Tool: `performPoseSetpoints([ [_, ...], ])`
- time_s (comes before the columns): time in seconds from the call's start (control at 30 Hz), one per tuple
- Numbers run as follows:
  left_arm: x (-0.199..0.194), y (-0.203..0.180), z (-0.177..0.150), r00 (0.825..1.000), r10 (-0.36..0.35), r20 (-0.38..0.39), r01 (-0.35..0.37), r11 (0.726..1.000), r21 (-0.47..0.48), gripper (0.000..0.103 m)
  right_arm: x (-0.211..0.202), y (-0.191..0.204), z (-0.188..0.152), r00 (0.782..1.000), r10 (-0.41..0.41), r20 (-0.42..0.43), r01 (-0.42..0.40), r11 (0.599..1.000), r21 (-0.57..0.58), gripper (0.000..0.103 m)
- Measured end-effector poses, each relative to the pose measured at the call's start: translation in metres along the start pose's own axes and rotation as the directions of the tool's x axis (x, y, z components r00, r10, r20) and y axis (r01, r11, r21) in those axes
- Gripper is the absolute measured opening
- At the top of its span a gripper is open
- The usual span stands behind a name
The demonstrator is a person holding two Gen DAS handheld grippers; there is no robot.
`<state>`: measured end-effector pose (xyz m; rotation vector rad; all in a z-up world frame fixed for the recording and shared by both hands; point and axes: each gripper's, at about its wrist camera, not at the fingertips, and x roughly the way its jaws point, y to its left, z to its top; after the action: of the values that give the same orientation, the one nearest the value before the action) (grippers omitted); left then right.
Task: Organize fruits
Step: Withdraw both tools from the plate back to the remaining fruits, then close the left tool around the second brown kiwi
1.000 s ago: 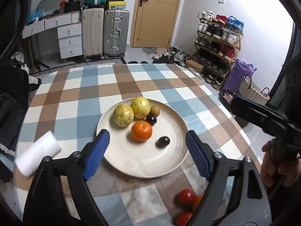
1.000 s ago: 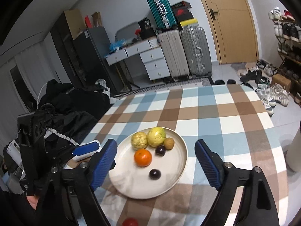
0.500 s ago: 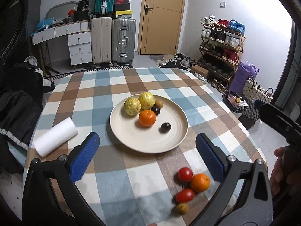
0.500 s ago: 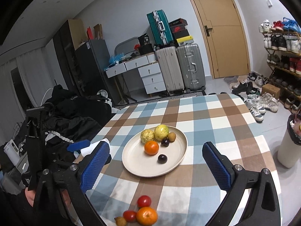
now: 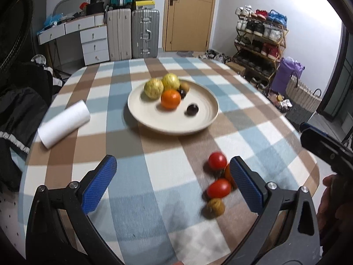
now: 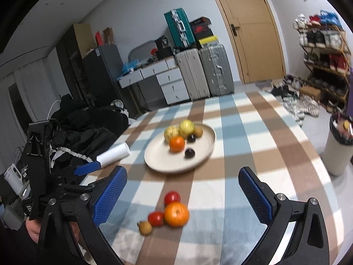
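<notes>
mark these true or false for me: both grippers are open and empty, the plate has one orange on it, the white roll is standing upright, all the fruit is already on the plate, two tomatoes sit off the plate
1. Both grippers are open and empty. True: the left gripper and right gripper hold nothing.
2. The plate has one orange on it. True.
3. The white roll is standing upright. False: it lies on its side on the tablecloth.
4. All the fruit is already on the plate. False: a loose group lies nearer the grippers, including a second orange and a small brown fruit.
5. Two tomatoes sit off the plate. True.
</notes>
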<state>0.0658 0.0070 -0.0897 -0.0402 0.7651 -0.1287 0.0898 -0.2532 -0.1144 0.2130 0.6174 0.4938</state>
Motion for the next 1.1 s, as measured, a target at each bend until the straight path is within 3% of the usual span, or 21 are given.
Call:
performPoseSetpoints([
  [0.33,0.023,-0.006,-0.039,0.993,-0.042,-0.107,0.045,0.999,0.029,0.102,0.005,-0.005,-0.04,0.997,-0.044,-0.069,0.045,0.999,0.01,0.103],
  [0.73,0.033,-0.02,-0.05,0.982,-0.105,-0.159,0.123,0.987,0.107,0.101,0.008,-0.012,-0.062,0.993,-0.063,-0.099,0.067,0.997,0.043,0.103],
  [0.87,0.033,-0.023,-0.049,0.983,-0.107,-0.152,0.128,0.983,0.133,0.088,0.012,-0.015,-0.065,0.992,-0.063,-0.111,0.069,0.996,0.052,0.103],
  [0.97,0.034,-0.024,-0.05,0.976,-0.134,-0.173,0.157,0.979,0.129,0.06,0.012,-0.016,-0.066,0.992,-0.059,-0.113,0.066,0.996,0.061,0.103],
  [1.1,0.036,-0.025,-0.051,0.967,-0.162,-0.196,0.188,0.975,0.121,0.036,0.011,-0.016,-0.066,0.993,-0.054,-0.106,0.061,0.996,0.059,0.103],
])
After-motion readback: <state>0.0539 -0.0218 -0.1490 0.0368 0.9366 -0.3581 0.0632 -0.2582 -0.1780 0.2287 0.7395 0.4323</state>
